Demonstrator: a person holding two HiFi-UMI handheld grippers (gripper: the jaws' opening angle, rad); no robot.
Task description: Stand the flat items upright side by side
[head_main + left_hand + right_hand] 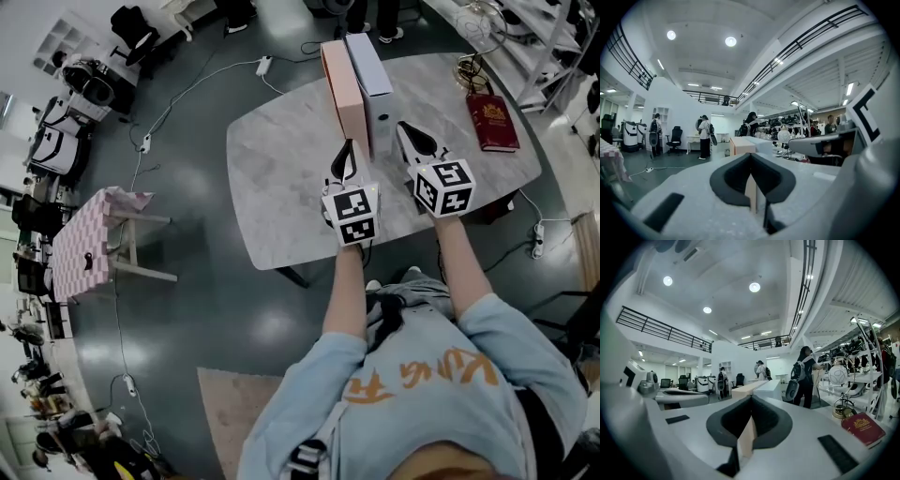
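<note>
Looks mostly done: pink box (339, 89) and white box (370, 80) upright, touching, upper centre of counter (281, 178). Red book (492, 122) flat at upper right, perhaps remaining. Left claw (348, 148), right claw (407, 131) closed, empty, just below.

We find no legible text. Orange characters on the light-blue fabric shirt (422, 380) appear inverted and distorted. The gold emblem and lettering on the dark red hardcover book (493, 120), on the grey marbled table (281, 178), are too small to read.
</note>
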